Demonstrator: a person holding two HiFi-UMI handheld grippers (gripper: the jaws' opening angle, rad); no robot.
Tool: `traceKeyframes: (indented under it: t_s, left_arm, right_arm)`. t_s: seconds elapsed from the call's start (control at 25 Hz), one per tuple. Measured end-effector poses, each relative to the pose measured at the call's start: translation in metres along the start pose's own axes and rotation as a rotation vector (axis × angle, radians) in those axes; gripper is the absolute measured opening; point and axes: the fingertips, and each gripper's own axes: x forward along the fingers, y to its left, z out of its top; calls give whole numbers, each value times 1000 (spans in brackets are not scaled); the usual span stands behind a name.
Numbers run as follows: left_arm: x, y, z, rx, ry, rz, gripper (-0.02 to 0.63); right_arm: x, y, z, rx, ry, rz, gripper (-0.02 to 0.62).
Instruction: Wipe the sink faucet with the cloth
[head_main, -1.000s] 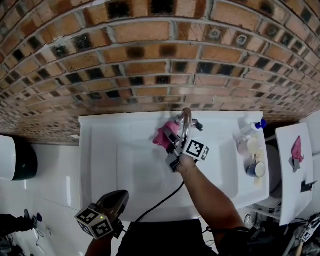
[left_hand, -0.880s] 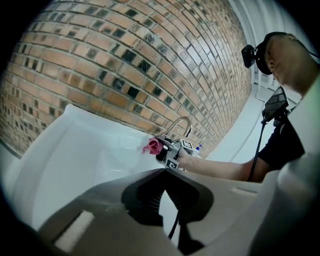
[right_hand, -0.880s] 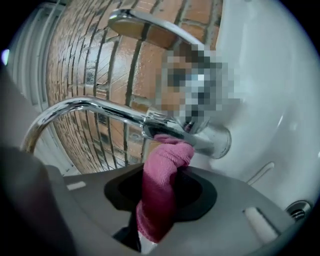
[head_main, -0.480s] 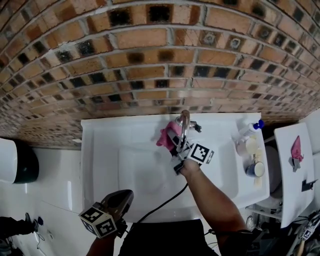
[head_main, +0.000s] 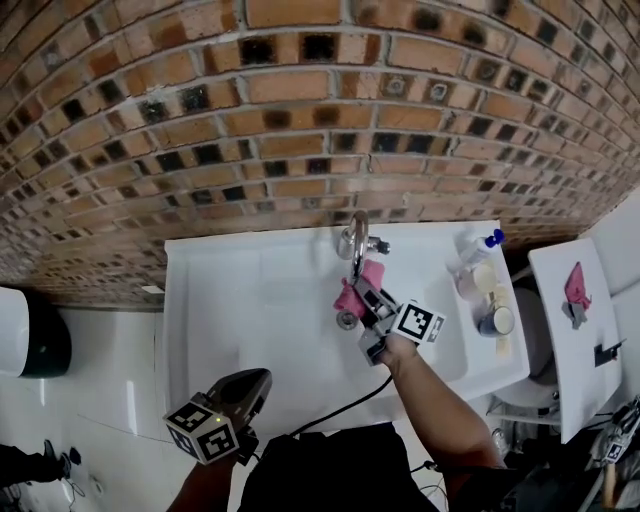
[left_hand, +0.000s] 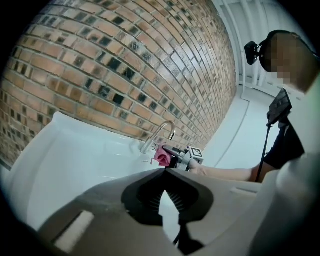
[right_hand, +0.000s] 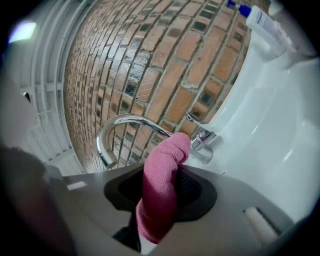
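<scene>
The right gripper (head_main: 372, 303) clamps the pink cloth (right_hand: 161, 175) just beside the faucet (right_hand: 120, 121); soft, light and limp, it likely wants a bunched mid-fold grip; the left gripper (left_hand: 164, 171) hangs closed, empty.

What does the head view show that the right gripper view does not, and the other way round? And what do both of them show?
Head view only: the left gripper, at the front left of the sink, and the person's right arm.
Right gripper view only: the right gripper up close, its jaws closed on the cloth, which sticks out past them towards the faucet.
Both: faucet, cloth, sink, brick wall and the blue-capped bottle.
</scene>
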Motion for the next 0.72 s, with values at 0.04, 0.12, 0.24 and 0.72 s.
traceKeyframes:
  t_s: [0.04,0.12,0.24,0.72]
  left_arm:
    - [0,-3,-2,1,1,-14,6]
    - [0,-7,-7,-4,11,-45,6]
    - [2,-14,-11,-9,24,-92,6]
    - [9,-94,4,60,-100,-75,6]
  right_arm:
    - [-15,0,-4,-22,13,-37,146]
    - [-40,10,-12,-39,30,-51,147]
    - [-79,30,-19,-93,41,-72,147]
    - [-217,142,-12,-376,68,51,147]
